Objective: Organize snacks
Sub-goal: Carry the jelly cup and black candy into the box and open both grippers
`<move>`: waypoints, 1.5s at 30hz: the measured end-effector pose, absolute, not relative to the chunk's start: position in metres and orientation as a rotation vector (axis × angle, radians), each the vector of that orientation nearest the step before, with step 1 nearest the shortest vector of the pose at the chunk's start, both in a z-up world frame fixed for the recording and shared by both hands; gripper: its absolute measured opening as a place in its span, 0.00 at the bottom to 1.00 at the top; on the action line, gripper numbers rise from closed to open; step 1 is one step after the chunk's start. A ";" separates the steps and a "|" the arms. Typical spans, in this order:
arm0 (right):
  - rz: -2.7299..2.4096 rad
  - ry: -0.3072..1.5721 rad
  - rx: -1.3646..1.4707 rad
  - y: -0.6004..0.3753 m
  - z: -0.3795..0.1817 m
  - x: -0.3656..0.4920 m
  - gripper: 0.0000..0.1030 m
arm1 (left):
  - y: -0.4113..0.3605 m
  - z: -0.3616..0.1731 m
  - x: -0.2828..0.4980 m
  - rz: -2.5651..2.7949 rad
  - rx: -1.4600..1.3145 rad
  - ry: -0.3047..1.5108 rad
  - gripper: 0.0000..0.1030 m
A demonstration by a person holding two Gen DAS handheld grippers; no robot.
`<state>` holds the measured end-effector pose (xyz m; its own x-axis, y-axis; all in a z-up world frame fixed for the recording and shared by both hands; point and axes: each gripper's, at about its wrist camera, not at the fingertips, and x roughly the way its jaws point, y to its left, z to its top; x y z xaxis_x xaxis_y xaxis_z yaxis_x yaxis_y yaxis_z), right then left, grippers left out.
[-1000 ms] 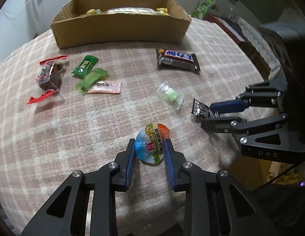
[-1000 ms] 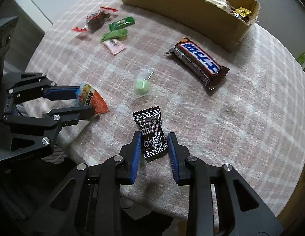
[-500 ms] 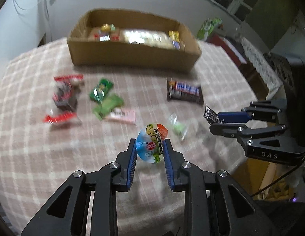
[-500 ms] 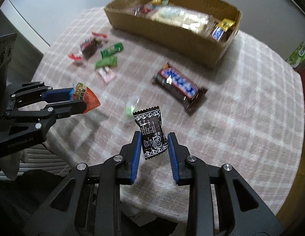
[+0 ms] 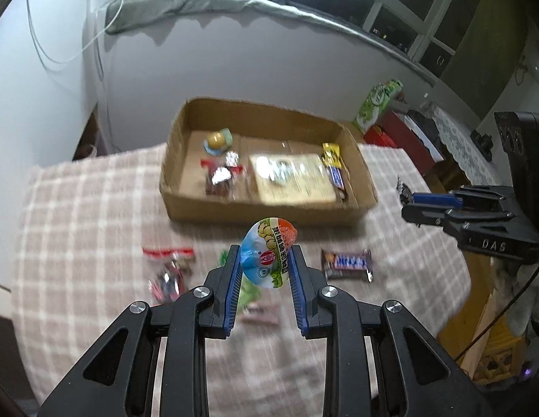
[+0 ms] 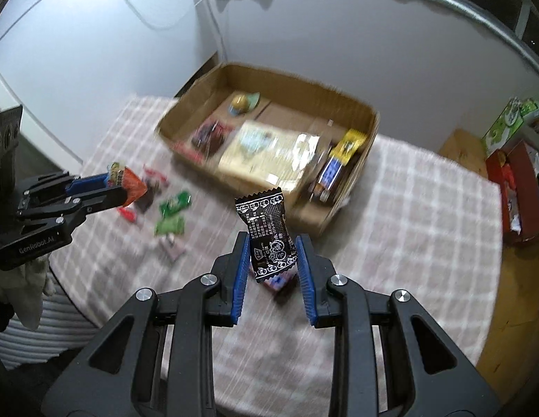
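Round jelly snack (image 5: 269, 253) aloft, black candy packet (image 6: 267, 234) aloft

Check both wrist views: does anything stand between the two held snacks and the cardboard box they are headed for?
Nothing visible does. The left gripper holds the round snack cup and the right gripper the black packet, both lifted above the tablecloth. The cardboard box is open-topped, with bare floor at its left end.

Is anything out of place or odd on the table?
Yes. Loose snacks lie outside the cardboard box: a chocolate bar, a red-wrapped snack and green packets on the checked cloth. Nothing looks spilled or damaged.
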<state>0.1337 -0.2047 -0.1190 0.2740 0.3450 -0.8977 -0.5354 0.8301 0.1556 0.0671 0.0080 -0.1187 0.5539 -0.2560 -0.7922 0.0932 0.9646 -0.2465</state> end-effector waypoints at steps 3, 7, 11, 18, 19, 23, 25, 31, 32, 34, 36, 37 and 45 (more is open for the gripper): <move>0.588 1.131 -0.196 -0.201 -0.112 0.154 0.27 | 0.012 -0.113 0.082 -0.201 -0.174 0.950 0.24; 0.576 1.118 -0.207 -0.196 -0.109 0.178 0.27 | 0.019 -0.108 0.102 -0.190 -0.169 0.938 0.24; 0.565 1.118 -0.205 -0.187 -0.113 0.205 0.27 | 0.028 -0.110 0.121 -0.178 -0.169 0.935 0.24; 0.559 1.133 -0.228 -0.170 -0.125 0.240 0.27 | 0.038 -0.117 0.151 -0.157 -0.179 0.953 0.24; 0.557 1.138 -0.226 -0.168 -0.127 0.245 0.27 | 0.039 -0.118 0.154 -0.154 -0.178 0.955 0.24; 0.554 1.154 -0.229 -0.161 -0.136 0.258 0.27 | 0.043 -0.122 0.164 -0.144 -0.181 0.967 0.24; 0.554 1.158 -0.233 -0.159 -0.139 0.262 0.27 | 0.043 -0.124 0.167 -0.147 -0.182 0.972 0.24; 0.546 1.155 -0.239 -0.156 -0.143 0.267 0.64 | 0.041 -0.124 0.172 -0.143 -0.170 0.981 0.53; 0.547 1.147 -0.237 -0.156 -0.142 0.266 0.66 | 0.040 -0.124 0.172 -0.148 -0.169 0.981 0.53; 0.552 1.145 -0.229 -0.157 -0.142 0.265 0.70 | 0.038 -0.124 0.172 -0.148 -0.161 0.979 0.53; 0.552 1.151 -0.227 -0.158 -0.142 0.264 0.70 | 0.039 -0.124 0.173 -0.151 -0.165 0.979 0.53; 0.551 1.152 -0.228 -0.159 -0.142 0.264 0.70 | 0.040 -0.124 0.172 -0.148 -0.166 0.978 0.53; 0.557 1.160 -0.207 -0.168 -0.140 0.252 0.70 | 0.047 -0.121 0.162 -0.138 -0.176 0.974 0.53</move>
